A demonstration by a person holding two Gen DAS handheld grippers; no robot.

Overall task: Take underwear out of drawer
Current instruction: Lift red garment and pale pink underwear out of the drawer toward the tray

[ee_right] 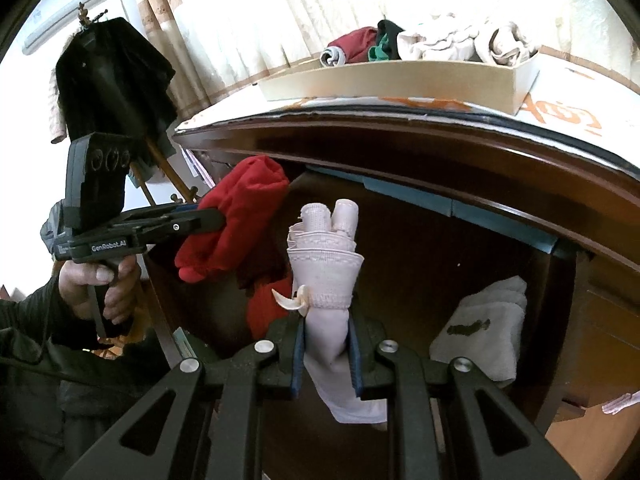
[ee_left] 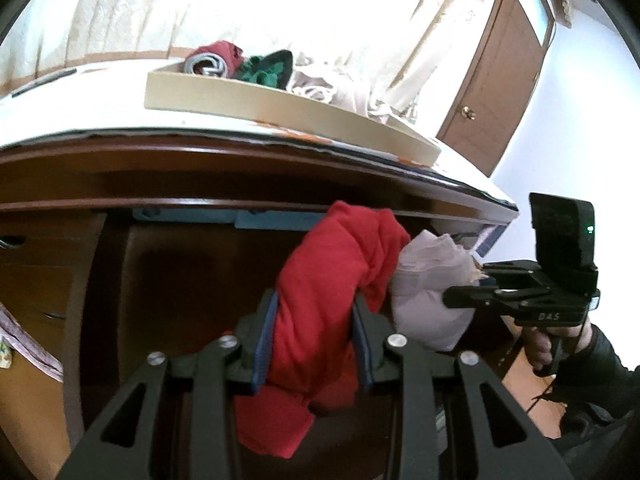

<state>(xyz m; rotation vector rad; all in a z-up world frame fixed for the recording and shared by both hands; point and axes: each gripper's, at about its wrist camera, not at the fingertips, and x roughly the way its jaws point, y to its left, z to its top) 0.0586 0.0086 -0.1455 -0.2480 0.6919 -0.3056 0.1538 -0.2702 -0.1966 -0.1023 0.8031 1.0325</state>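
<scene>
- While the open drawer (ee_right: 460, 264) fills the dark middle of both views, the left gripper (ee_left: 316, 336) has its jaws clenched on a rolled red underwear (ee_left: 320, 280), lifted below the desk (ee_left: 240, 168) edge.
- At centre frame, the right gripper (ee_right: 326, 348) jaws grasp a pale pink underwear (ee_right: 326, 268).
- A folded white cloth (ee_right: 484, 320) lies in the drawer, lower right.
- On the desk, upper frame, a cardboard tray (ee_right: 400, 80) holds more clothes.

curtains (ee_left: 240, 12) backlit | brown door (ee_left: 500, 80) | blk coat (ee_right: 112, 76)
</scene>
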